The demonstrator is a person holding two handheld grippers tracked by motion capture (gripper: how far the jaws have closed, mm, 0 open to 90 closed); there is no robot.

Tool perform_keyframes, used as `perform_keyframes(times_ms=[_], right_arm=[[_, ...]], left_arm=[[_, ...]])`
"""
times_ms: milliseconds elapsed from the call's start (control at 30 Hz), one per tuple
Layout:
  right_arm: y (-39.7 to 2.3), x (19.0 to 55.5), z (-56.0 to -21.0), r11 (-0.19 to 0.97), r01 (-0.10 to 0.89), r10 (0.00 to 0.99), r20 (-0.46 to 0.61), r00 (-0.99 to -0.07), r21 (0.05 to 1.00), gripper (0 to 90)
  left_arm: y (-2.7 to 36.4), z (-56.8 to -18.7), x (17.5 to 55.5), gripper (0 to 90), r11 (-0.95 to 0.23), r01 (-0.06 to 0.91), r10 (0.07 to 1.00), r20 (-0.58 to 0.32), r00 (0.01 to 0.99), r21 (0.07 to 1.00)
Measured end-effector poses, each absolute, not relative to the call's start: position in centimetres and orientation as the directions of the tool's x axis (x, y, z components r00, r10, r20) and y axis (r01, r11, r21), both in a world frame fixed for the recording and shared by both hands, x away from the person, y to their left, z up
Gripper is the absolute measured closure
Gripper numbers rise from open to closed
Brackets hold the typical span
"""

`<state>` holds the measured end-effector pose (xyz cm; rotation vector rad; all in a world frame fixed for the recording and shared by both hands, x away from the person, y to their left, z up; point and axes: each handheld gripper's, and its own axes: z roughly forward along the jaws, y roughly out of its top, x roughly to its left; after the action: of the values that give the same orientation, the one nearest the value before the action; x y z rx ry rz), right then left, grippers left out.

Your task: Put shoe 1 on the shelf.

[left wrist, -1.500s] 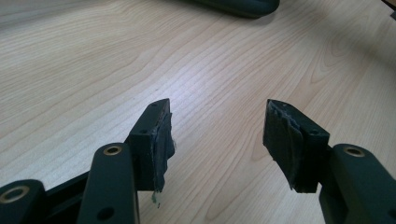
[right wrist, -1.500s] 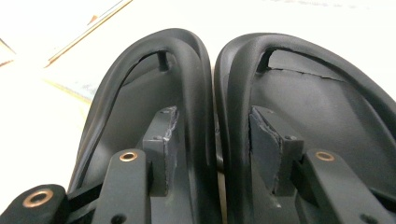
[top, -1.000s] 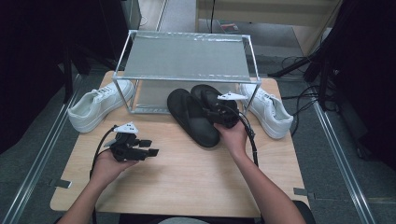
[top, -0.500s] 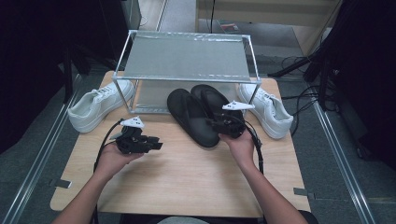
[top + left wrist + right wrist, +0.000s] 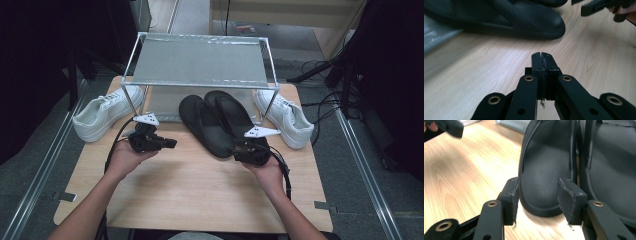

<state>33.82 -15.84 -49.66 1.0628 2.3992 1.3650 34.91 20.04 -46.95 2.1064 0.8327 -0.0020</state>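
While the right gripper (image 5: 244, 150) sits at the near end of the black flip-flops, its pads press on either flank of the heel of the left flip-flop (image 5: 205, 125) of the pair, so that sandal is clamped between them; the right gripper view shows the heel (image 5: 544, 190) wedged between the two pads with both jaws touching its edge. The right flip-flop (image 5: 231, 116) lies just beside it, the two soles touching along their length, toes pointing toward the far side under the wire rack (image 5: 200, 62). Both lie flat on the wooden table (image 5: 190, 185), a little right of its middle.

The left gripper (image 5: 170, 143) is to the left of the flip-flops and apart from them, held in the person's left hand (image 5: 125, 157) and pointing right toward the sandals. Its jaws have just been closing and now meet with nothing between them (the left gripper view shows the pads pressed flat together above bare wood, the sandal's heel (image 5: 531, 22) lying beyond them).

A white sneaker (image 5: 102, 114) lies at the far left of the table beside the rack's leg, and a second white sneaker (image 5: 282, 116) lies at the far right, just beside the right flip-flop
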Motion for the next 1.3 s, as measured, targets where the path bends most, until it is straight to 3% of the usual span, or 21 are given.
perform_keyframes(times_ms=[367, 733, 1200, 1300], right_arm=[[-16.4, 34.3, -50.7, 0.323, 0.519, 0.685, 0.184, -0.705, 0.791, 58.3], [-16.4, 34.6, -51.3, 0.359, 0.522, 0.674, 0.171, -0.719, 0.774, 63.9], [-17.1, 34.8, -51.5, 0.382, 0.518, 0.676, 0.151, -0.721, 0.765, 75.8], [-17.2, 35.0, -51.8, 0.386, 0.528, 0.668, 0.166, -0.726, 0.756, 84.6]], left_arm=[[19.3, -45.5, 38.0, 89.7, -0.433, 0.543, 0.563, -0.255, 0.786, 0.719], [18.2, -40.8, 40.9, 89.5, -0.462, 0.490, 0.551, -0.194, 0.812, 0.739], [17.5, -34.4, 44.0, 89.6, -0.483, 0.431, 0.553, -0.116, 0.825, 0.762], [17.6, -33.3, 45.0, 89.6, -0.482, 0.422, 0.568, -0.093, 0.818, 0.767]])
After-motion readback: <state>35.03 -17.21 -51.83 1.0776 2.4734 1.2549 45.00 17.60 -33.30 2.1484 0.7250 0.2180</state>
